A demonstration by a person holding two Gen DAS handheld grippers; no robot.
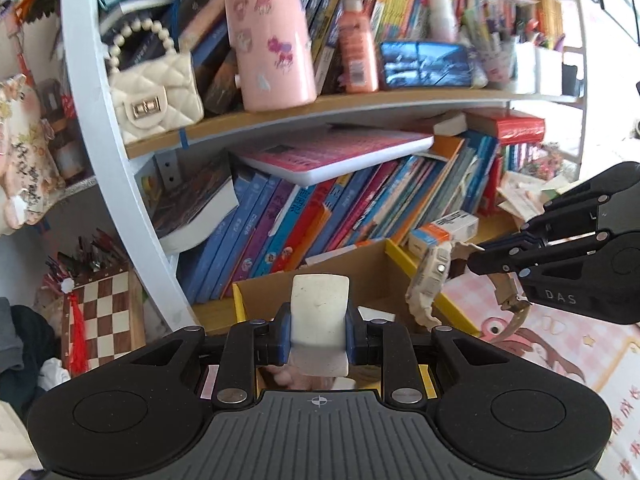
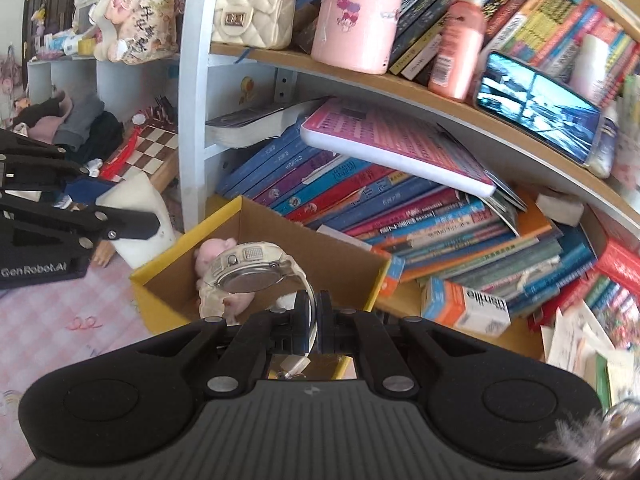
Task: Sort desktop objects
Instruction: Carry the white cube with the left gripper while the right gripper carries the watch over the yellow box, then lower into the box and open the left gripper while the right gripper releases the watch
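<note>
My left gripper [image 1: 319,340] is shut on a white block [image 1: 319,312], holding it upright over the near end of an open yellow-edged cardboard box [image 1: 396,258]. It also shows at the left of the right wrist view [image 2: 132,208]. My right gripper [image 2: 316,320] is shut on the strap of a cream digital watch [image 2: 244,268] and holds it above the same box [image 2: 256,216]. The watch also shows in the left wrist view [image 1: 430,276], hanging from the right gripper [image 1: 480,260]. A pink soft toy [image 2: 214,250] lies inside the box.
A white bookshelf [image 1: 104,128] stands right behind the box, packed with slanting books [image 2: 400,216]. A pink canister [image 1: 270,40], a cream handbag [image 1: 154,84] and a phone [image 2: 536,108] sit on its upper shelf. An orange and white carton [image 2: 464,304] lies right of the box. A chessboard [image 1: 100,320] stands at the left.
</note>
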